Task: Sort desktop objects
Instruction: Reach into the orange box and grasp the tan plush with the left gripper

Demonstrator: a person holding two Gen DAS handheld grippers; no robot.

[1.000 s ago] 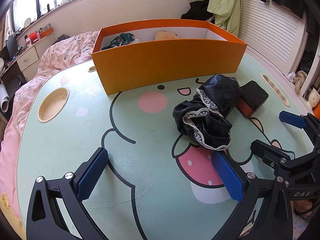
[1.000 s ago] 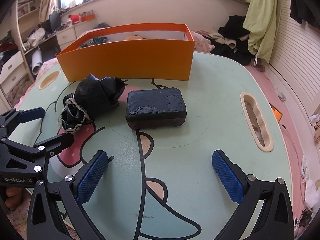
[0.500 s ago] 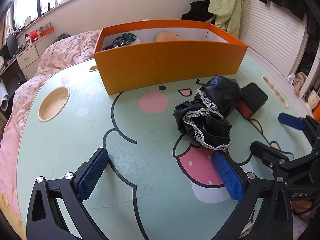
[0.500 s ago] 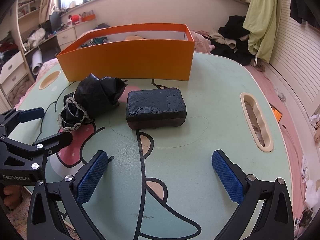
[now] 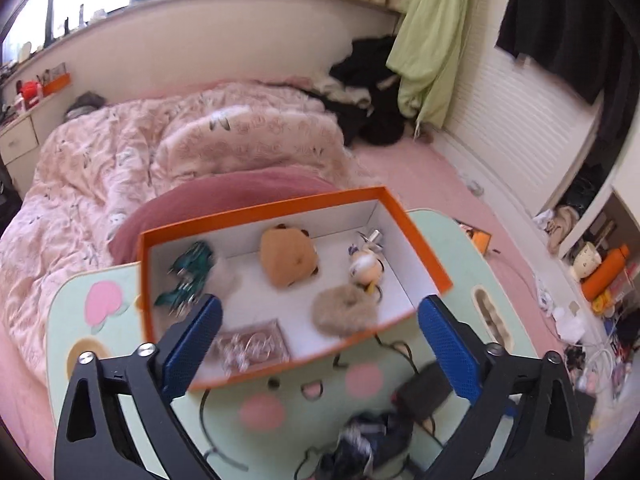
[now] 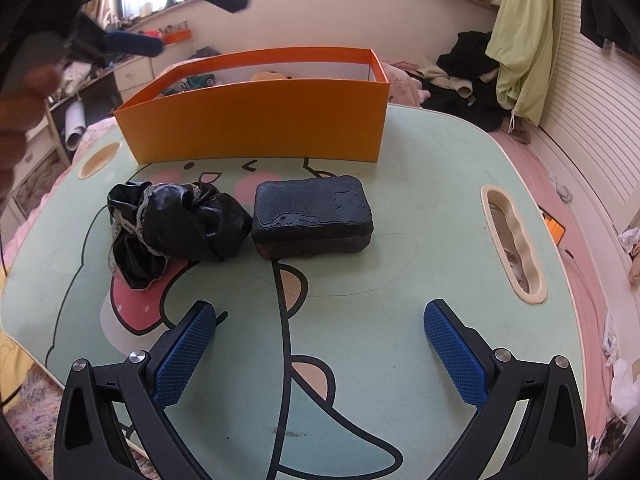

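Cloth [image 6: 172,228], black with a lace edge, lies crumpled on the table [image 6: 420,208], touching the left side of a dark block [image 6: 314,216]. The block has a black textured top and a reddish-brown lower layer. Both lie just in front of the orange box [image 6: 256,120], apart from its front wall.

In the left wrist view the box [image 5: 420,236] is seen from above and its inside is white. It holds a green toy car [image 5: 188,276], a tan plush [image 5: 290,258], a small figure [image 5: 366,268], a beige furry ring [image 5: 344,310] and a clear packet [image 5: 252,344] near the front wall. This view is blurred, so small details are not clear. The cloth [image 5: 364,440] and the block [image 5: 424,392] show at the bottom, under the gripper.

The left gripper [image 5: 320,344] is high above the table, over the front edge of the box, with jaws wide apart and nothing between them. In the right wrist view it [image 6: 132,42] shows at the upper left, blurred. The right gripper [image 6: 320,346] is low over the near part of the table, its jaws also wide and empty, well apart from the block.

Behind the table there is a bed with a pink quilt [image 5: 120,160].
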